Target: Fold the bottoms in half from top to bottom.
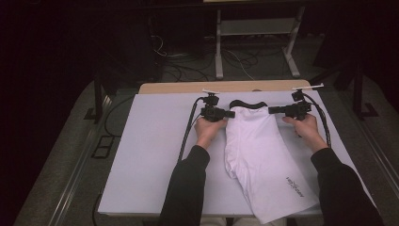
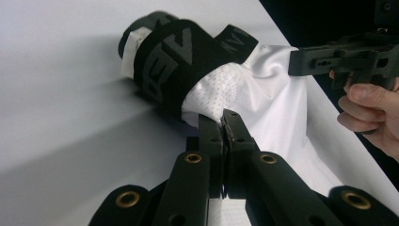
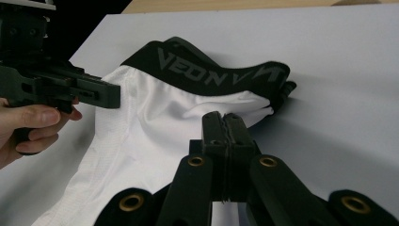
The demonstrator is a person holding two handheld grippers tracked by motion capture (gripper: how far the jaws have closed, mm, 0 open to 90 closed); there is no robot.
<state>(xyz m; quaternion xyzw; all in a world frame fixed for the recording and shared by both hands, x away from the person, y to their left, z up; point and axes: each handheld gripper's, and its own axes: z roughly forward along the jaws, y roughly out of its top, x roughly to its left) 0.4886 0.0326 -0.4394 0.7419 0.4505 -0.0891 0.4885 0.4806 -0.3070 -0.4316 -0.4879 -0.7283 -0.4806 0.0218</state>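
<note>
Shorts [image 1: 261, 155] | white mesh, black lettered waistband [image 3: 211, 70] | lying crumpled

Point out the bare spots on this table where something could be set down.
The widest bare stretch of the white table lies left of the left gripper and its forearm. A narrow strip runs beyond the waistband. The middle is crowded: the white shorts, both hands, the right gripper.

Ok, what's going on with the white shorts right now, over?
Left gripper and right gripper shut on white shorts, one at each side below black waistband. Shorts flat on white table. Nothing in the way.
</note>
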